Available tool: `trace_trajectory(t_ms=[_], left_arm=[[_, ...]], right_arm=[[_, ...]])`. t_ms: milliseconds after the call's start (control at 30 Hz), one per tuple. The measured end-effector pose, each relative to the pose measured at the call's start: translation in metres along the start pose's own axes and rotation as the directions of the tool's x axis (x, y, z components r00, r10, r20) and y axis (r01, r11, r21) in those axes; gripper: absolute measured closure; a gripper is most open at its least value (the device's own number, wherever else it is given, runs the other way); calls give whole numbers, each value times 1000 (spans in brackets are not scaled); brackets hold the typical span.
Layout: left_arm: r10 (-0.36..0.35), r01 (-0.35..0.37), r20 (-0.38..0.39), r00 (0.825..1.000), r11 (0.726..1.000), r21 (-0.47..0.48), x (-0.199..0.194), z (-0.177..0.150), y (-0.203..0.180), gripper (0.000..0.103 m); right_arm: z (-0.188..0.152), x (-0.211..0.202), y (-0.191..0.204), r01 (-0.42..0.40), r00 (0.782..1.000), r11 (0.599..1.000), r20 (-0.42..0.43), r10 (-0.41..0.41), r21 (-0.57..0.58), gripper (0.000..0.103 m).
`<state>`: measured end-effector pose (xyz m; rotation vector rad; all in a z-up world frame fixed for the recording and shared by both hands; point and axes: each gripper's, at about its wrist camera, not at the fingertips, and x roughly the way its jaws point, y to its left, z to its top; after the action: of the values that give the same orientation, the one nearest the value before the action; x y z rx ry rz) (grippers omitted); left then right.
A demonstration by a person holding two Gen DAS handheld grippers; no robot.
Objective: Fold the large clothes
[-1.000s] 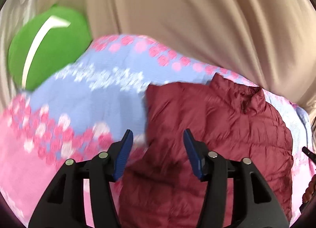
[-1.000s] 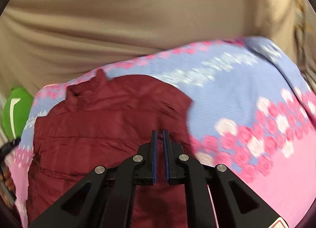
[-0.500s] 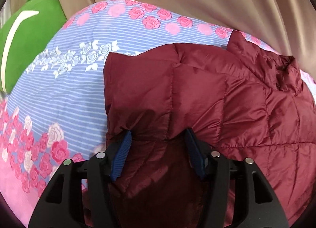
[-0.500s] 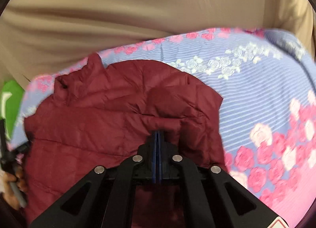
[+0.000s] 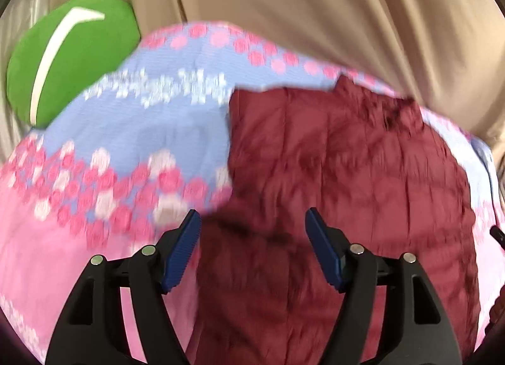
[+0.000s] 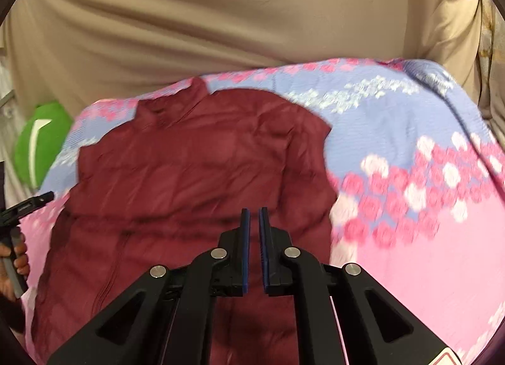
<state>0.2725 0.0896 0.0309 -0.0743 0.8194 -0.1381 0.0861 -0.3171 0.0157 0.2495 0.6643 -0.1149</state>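
A dark red quilted jacket (image 5: 347, 159) lies flat on the bed, collar at the far end; in the right wrist view the jacket (image 6: 189, 169) fills the middle left. My left gripper (image 5: 252, 212) hovers over the jacket's near left edge, its jaws wide and opening, nothing between them. My right gripper (image 6: 254, 209) hangs above the jacket's near right part. Its jaws are opening by a narrow slit and hold nothing. At the left edge of the right wrist view a hand (image 6: 14, 257) holds the left gripper's handle.
A flowered sheet (image 5: 142, 144) in blue and pink covers the bed; the same sheet (image 6: 410, 238) spreads to the right of the jacket. A green cushion (image 5: 69, 55) lies at the far left. Beige cloth (image 6: 221, 33) hangs behind the bed.
Half a second ago both grippers were down in the jacket's folds, the right one shut on cloth. Now both have drawn back above it, the left jaws wider, the right parted slightly.
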Motion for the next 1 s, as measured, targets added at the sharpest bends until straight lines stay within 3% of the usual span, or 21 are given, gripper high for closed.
trace_trajectory(t_ms=[133, 200, 267, 400, 433, 567, 667, 867, 1000], left_arm=[[75, -71, -92, 993, 996, 55, 4, -41, 6, 37], [60, -53, -129, 990, 997, 60, -5, -69, 17, 37], [27, -21, -163, 986, 999, 36, -15, -92, 31, 36], [-16, 19, -164, 986, 1000, 19, -52, -133, 52, 35], [-20, 24, -172, 985, 999, 23, -60, -141, 53, 35], [-73, 75, -222, 972, 997, 4, -92, -175, 63, 32], [-149, 140, -255, 955, 989, -53, -108, -194, 72, 26], [-300, 267, -275, 913, 952, -152, -131, -224, 73, 22], [-334, 302, -273, 902, 941, -155, -139, -235, 63, 23]], right_arm=[[-35, 3, -3, 55, 995, 998, -81, -54, 10, 96], [-56, -10, -12, 75, 993, 997, -93, -74, 6, 93], [-84, -37, -27, 127, 988, 992, -95, -125, 12, 82], [-130, -90, -62, 171, 981, 982, -112, -162, 81, 72], [-143, -104, -72, 180, 979, 979, -118, -168, 100, 65], [-184, -145, -97, 138, 983, 978, -140, -116, 154, 44], [-210, -169, -102, 70, 987, 983, -156, -44, 167, 36], [-237, -174, -97, 5, 984, 986, -176, 25, 169, 31], [-243, -165, -97, -24, 985, 978, -160, 58, 209, 30]])
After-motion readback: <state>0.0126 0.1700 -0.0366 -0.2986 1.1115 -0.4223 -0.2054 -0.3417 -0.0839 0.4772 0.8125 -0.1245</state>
